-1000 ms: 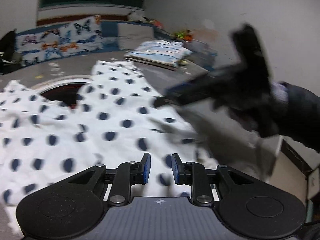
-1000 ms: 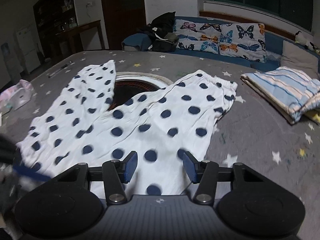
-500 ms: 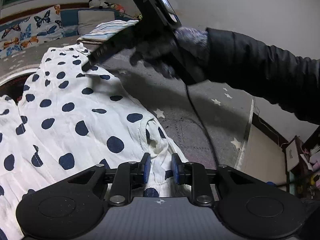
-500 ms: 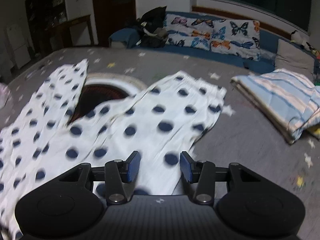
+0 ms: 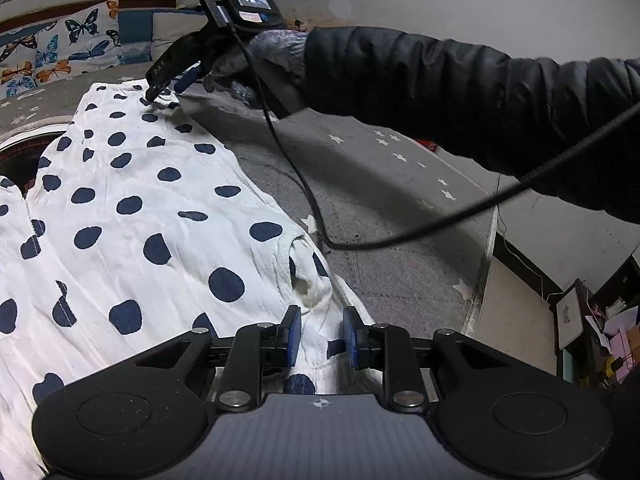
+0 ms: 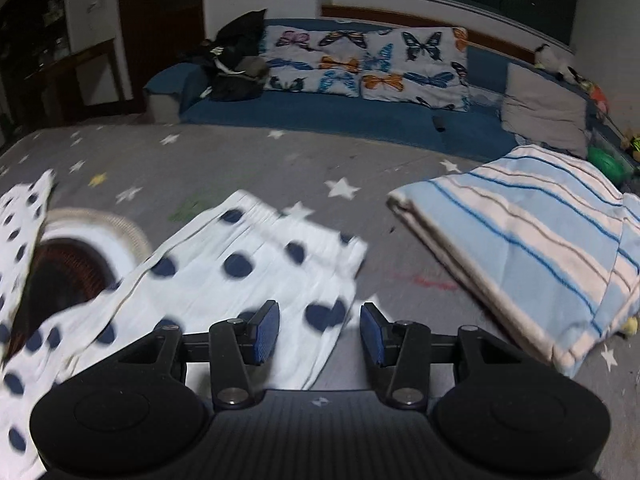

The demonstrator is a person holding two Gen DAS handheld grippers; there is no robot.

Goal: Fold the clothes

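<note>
A white garment with navy polka dots [image 5: 132, 216] lies spread on a grey star-print mat [image 5: 380, 184]. My left gripper [image 5: 321, 334] hangs low over its near corner, where the hem bunches up. The blue pads stand a little apart with cloth under and between them, not pinched. My right gripper [image 5: 166, 92], held in a gloved hand, has its tips down on the garment's far corner. In the right wrist view the right gripper [image 6: 320, 332] is open, and the garment's [image 6: 256, 264] edge lies between and below its pads.
A folded blue-striped blanket [image 6: 540, 248] lies right of the garment. A blue sofa with butterfly cushions [image 6: 360, 64] runs along the back. A round dark-red opening [image 6: 68, 272] shows left of the cloth. The dark sleeve [image 5: 440, 92] and a cable [image 5: 400, 236] cross the mat; the mat's edge [image 5: 486, 248] is at the right.
The right gripper swept across to the garment's far corner and its jaws narrowed slightly. The left gripper turned right and dipped toward the near hem, with its gap unchanged.
</note>
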